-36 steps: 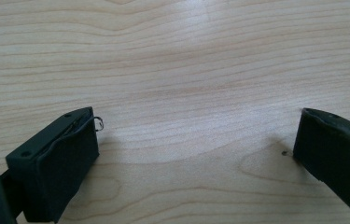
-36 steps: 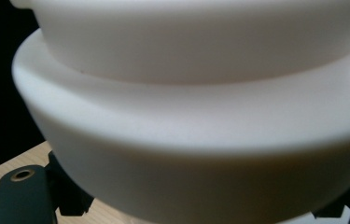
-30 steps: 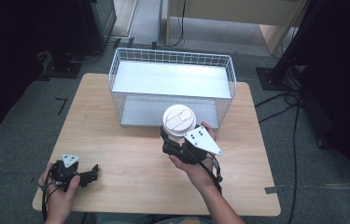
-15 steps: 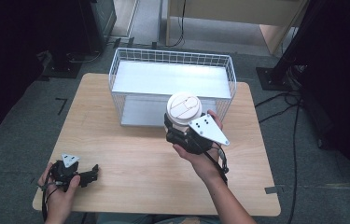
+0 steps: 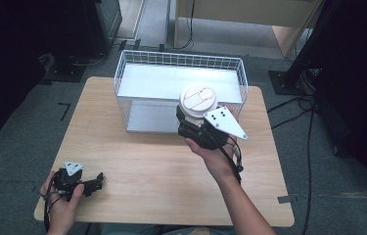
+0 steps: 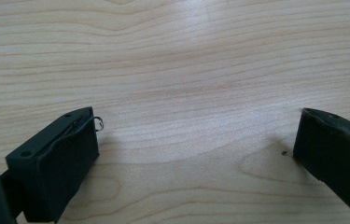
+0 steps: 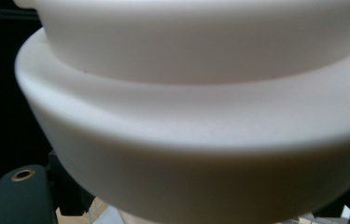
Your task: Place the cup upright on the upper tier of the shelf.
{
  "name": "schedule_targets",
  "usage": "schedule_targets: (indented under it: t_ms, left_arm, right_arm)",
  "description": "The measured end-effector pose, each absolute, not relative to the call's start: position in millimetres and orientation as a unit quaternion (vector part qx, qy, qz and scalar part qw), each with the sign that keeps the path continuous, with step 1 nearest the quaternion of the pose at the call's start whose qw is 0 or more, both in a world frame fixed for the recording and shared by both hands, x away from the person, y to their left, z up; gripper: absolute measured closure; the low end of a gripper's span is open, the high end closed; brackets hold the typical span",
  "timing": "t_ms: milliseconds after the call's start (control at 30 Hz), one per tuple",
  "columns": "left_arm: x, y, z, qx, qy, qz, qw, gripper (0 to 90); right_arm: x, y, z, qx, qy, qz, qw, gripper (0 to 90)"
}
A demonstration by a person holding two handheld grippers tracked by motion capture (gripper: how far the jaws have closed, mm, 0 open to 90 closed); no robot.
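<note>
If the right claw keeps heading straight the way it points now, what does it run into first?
Probably the near wall of the wire basket. The right claw, shut on the white container, points toward it; whether it is high enough to clear the rim is hard to judge.

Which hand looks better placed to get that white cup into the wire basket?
The right. The right gripper already holds the white cup at the wire basket's front edge. The left gripper rests open at the table's near corner, far from both.

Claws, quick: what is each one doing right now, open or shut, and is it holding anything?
Left claw: open, holding nothing, low over the wooden table.
Right claw: shut on the white round container, held up by the wire basket.
</note>
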State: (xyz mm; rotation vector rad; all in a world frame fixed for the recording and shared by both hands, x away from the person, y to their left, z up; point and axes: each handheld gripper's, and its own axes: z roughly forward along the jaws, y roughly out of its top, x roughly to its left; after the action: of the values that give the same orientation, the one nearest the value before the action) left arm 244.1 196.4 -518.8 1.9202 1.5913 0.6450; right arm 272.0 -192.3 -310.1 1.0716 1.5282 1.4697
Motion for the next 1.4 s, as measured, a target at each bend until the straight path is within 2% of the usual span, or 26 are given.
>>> schedule_targets:
  t_ms: [833, 1400]
  left_arm:
    - [244.1, 196.4, -518.8, 0.716, 0.593, 0.241, 0.279, 0.2]
    - [244.1, 196.3, -518.8, 0.716, 0.593, 0.241, 0.279, 0.2]
  right_arm:
    - [312.7, -200.4, -283.1, 0.434, 0.579, 0.553, 0.412, 16.2]
    - [351.4, -205.5, -278.5, 0.47, 0.569, 0.534, 0.413, 16.2]
